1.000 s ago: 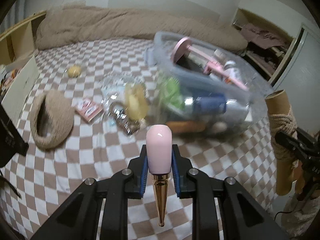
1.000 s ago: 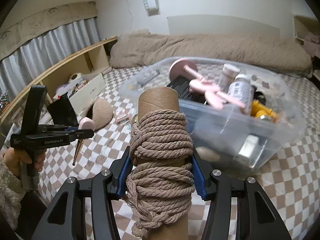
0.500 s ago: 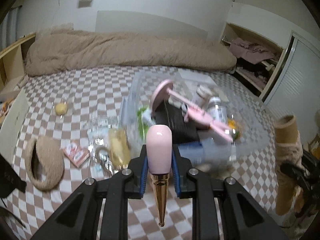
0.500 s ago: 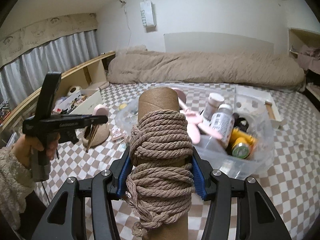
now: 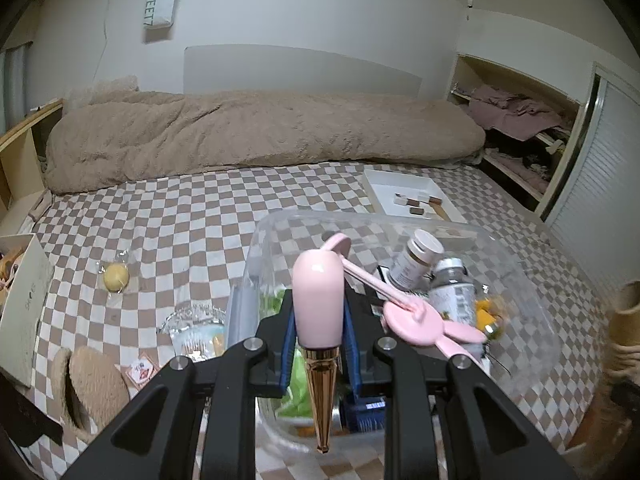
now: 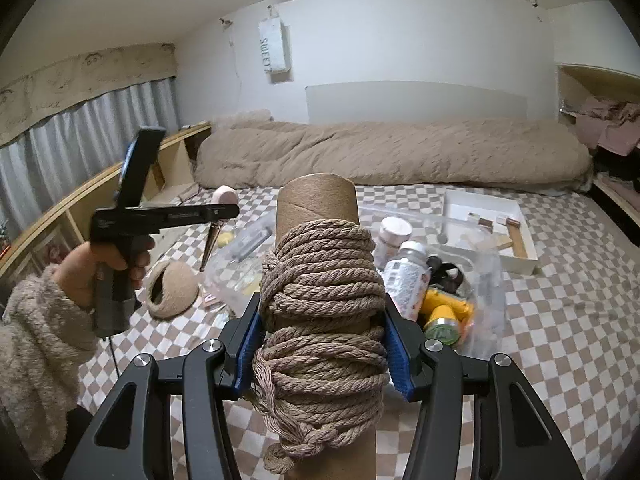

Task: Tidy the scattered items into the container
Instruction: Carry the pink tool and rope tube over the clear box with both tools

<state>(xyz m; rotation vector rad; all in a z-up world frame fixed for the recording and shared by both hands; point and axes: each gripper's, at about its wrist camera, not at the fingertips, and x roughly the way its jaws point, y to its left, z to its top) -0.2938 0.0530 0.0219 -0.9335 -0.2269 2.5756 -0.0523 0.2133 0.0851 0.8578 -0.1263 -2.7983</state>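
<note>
Both my hands lifted twd clear plastic storage bin (image 5: 520,280): L gripper (image 5: 319,330) clamps pink gold-tipped bottle (image 5: 318,304) above bin, R gripper (image 6: 322,344) clamps rope-wrapped cardboard tube (image 6: 320,280) nr it; drops next.

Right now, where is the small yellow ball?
In the left wrist view, the yellow ball lies on the checkered bedcover, left of the clear box and beyond the woven slipper.

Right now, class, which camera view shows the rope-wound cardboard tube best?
The right wrist view. The rope-wound cardboard tube fills the centre there, upright, clamped in the right tool, so the coils and knot show clearly. The left wrist view shows only a cropped sliver of it at the right edge.
</note>
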